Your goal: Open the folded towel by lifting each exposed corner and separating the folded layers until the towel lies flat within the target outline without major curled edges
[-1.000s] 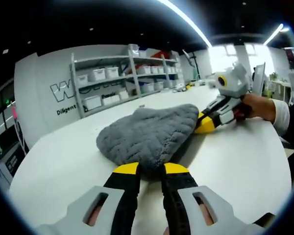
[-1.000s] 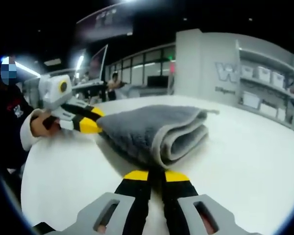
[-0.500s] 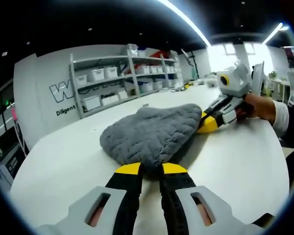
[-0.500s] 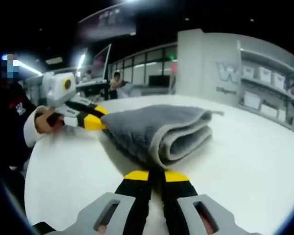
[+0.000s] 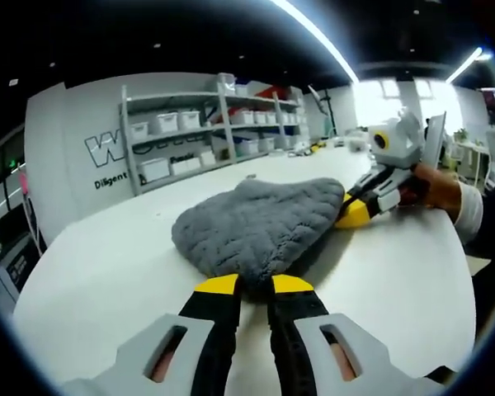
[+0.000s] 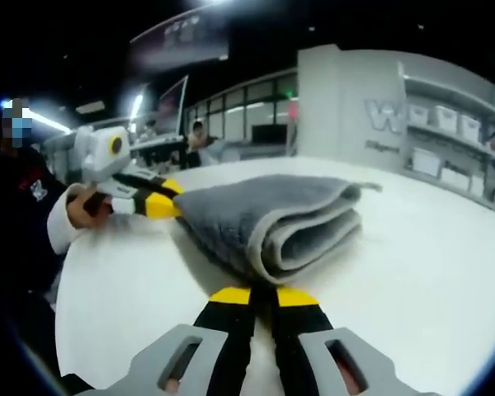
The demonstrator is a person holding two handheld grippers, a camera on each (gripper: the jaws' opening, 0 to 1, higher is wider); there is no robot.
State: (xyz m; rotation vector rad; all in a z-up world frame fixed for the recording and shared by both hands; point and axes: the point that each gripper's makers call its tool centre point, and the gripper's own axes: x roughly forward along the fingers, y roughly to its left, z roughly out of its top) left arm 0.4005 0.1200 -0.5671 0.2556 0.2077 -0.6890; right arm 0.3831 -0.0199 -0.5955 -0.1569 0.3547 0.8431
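on the white desk [image 5: 107, 272] the folded grey towel [image 5: 260, 223] lies between both grippers; the left gripper [image 5: 253, 285] pinches its near corner, and the right gripper [image 6: 252, 294] clamps another corner, jaws nearly closed.

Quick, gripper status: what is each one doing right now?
Left gripper: fingers shut on a corner of the grey towel.
Right gripper: fingers shut on another corner of the towel, layers not yet separated.
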